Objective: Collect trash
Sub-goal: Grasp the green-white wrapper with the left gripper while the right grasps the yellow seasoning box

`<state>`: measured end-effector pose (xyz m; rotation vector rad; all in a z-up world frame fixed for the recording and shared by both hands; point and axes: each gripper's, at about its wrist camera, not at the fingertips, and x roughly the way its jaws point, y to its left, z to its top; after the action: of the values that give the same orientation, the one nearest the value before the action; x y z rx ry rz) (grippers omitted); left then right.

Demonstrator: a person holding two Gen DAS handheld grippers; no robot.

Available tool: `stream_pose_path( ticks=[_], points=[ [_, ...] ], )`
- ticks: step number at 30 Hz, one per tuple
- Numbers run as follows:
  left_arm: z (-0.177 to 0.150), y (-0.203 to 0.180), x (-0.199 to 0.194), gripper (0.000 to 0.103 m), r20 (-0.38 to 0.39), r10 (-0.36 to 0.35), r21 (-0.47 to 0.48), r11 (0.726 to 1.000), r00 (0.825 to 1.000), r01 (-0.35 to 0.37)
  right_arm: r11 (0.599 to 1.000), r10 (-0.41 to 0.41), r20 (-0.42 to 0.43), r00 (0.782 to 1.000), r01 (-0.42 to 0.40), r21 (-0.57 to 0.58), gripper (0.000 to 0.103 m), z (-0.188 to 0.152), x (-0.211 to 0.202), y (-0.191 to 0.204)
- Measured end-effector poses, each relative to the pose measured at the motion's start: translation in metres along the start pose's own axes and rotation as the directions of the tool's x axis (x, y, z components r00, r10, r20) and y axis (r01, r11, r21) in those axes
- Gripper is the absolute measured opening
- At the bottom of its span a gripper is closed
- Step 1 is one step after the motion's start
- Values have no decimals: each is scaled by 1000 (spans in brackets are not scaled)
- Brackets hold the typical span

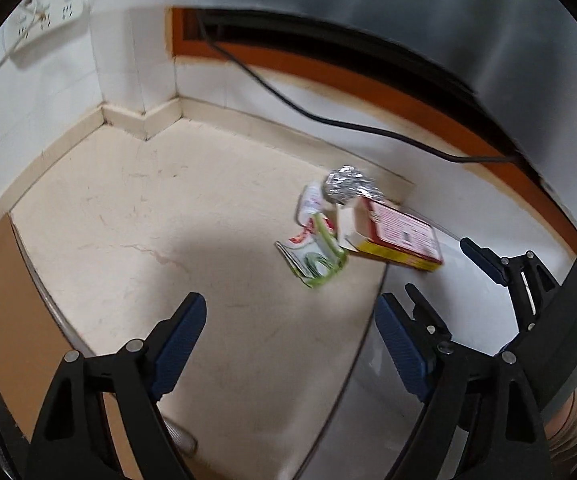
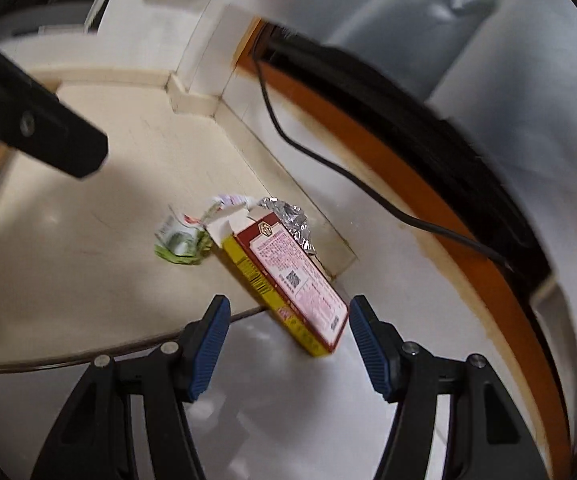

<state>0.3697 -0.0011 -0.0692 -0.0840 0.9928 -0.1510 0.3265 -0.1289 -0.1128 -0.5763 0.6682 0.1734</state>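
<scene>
Trash pile: 3 pieces lie together on the cream tiled floor point(image 1: 136, 216), close to the white wall with its orange-brown trim point(image 1: 408, 100).
Carton: an opened red-and-yellow cardboard box point(image 2: 288, 280) with white print, flat on the floor, flaps open toward the other pieces.
Wrapper: a crumpled green-and-white paper packet point(image 1: 312, 252), touching the box's open end.
Foil: a crumpled silver foil ball point(image 1: 348, 186), behind the box near the wall.
Left gripper point(image 1: 292, 340): black with blue pads, jaws spread, nothing between them; floor shows in the gap.
Right gripper point(image 2: 288, 344): jaws apart, the box's near end between the pads but untouched.
Cable: a black cord point(image 1: 288, 100) runs along the wall.
</scene>
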Motion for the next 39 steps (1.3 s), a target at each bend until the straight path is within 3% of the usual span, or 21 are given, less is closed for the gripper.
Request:
stream_pose_path(
  ticks=[8,16,18,20,23,28,35,36,37,39],
  points=[
    [8,10,27,84,-19,27,-56,998,999,-28,994,-35,-2,999,35,-102,62,-4,43,12],
    [12,14,40,84,-34,3,-90,996,999,-6,982,-96,10,995,96,-165,60,-3,67,20],
    [14,13,43,84,-38,-16,-98,995,999,12,984,-90,-8,996,88,-152,41,1,75,17],
    [17,11,46,84,-41,-36,-102,994,999,32,987,-96,-1,995,95,-130,36,1,76,10],
    [22,7,52,84,-49,-72,-118,991,996,66,995,-77,8,997,77,-59,32,2,74,-6],
    [31,-6,76,84,-90,-78,-128,990,993,66,997,-32,8,999,31,64,25,3,64,-39],
    [42,-23,119,84,-169,-18,-163,987,985,-10,992,-3,8,1000,2,125,23,-3,52,-55],
    [43,-26,124,78,-175,-8,-164,986,985,-21,993,-3,10,1000,2,122,23,-3,51,-54],
    [43,-27,127,61,-177,0,-166,986,984,-30,993,-4,12,1000,2,118,23,-3,47,-52],
    [43,-30,132,39,-193,2,-169,985,981,-35,994,-6,15,1000,5,111,23,-5,42,-51]
  ],
)
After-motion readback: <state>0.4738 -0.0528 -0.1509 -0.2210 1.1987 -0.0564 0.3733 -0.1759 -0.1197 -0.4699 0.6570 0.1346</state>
